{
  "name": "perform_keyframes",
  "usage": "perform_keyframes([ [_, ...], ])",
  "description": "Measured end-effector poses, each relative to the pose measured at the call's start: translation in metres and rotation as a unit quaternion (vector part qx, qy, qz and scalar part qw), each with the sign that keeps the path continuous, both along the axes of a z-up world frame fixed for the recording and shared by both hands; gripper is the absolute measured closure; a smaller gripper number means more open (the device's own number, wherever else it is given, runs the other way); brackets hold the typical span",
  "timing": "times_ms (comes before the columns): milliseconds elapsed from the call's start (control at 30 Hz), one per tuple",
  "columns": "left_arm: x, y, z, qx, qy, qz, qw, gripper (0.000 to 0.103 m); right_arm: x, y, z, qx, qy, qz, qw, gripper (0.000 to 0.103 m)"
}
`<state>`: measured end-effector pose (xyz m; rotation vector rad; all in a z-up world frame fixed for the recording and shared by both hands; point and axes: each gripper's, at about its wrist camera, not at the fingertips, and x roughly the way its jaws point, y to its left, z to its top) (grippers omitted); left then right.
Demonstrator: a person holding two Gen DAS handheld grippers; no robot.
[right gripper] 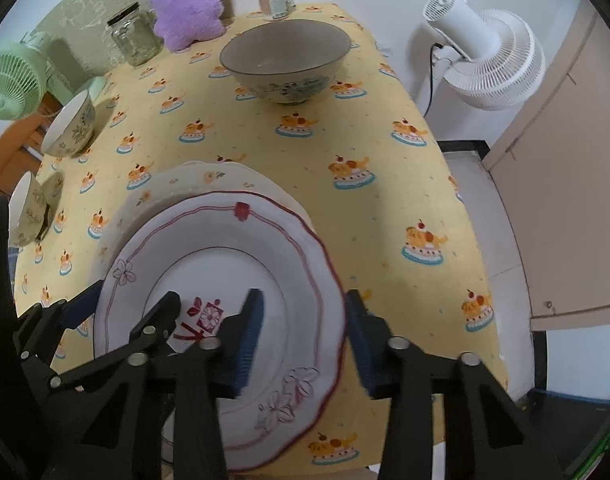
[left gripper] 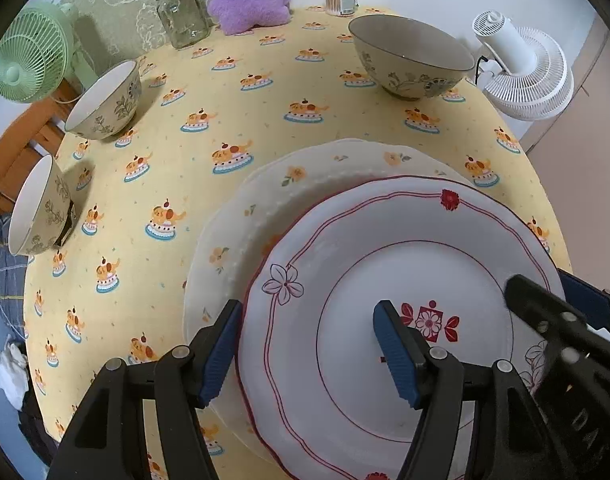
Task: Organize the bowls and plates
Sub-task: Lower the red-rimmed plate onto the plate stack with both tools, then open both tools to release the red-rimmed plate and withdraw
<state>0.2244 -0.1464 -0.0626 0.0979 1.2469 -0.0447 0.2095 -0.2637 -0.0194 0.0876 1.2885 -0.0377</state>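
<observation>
Nearest the cameras, both tongs straddle opposite rims of the red-lined plate (left gripper: pixel 401 312). The left tongs (left gripper: pixel 305 348) stand apart, one pad outside the rim, one over the well; the right tongs (right gripper: pixel 301 344) likewise, apart at the plate's right rim. This plate rests off-centre on the flowered plate (left gripper: pixel 305 176), lower middle of both frames. Judgement: centre it before letting go, and withdraw both sides evenly to avoid sliding. Farther up the desk (left gripper: pixel 265 116), the large bowl (left gripper: pixel 413 56) stands at upper right and two small bowls (left gripper: pixel 105 100) at left.
</observation>
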Motion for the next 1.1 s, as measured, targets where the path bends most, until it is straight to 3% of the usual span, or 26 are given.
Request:
perform_keyframes([
  [33, 0.000, 0.000, 0.000, 0.000, 0.001, 0.000, 1.0000, 0.034, 0.000, -0.001, -0.001, -0.008, 0.003, -0.002, 1.000, 0.074],
  [200, -0.001, -0.002, 0.000, 0.010, 0.004, -0.005, 0.9999, 0.034, 0.001, -0.001, 0.000, -0.013, 0.000, 0.002, 1.000, 0.078],
  [333, -0.006, 0.000, 0.002, 0.017, 0.003, 0.000, 0.9999, 0.028, 0.006, 0.005, 0.000, -0.023, -0.006, 0.017, 1.000, 0.078],
  [733, -0.011, 0.027, 0.011, 0.004, -0.008, 0.053, 0.9985, 0.027, 0.025, 0.025, -0.007, -0.020, -0.009, 0.061, 0.998, 0.076],
  [1100, -0.012, 0.021, 0.009, -0.011, -0.007, 0.054, 0.9985, 0.024, 0.025, 0.031, -0.014, -0.036, -0.008, 0.077, 0.996, 0.073],
])
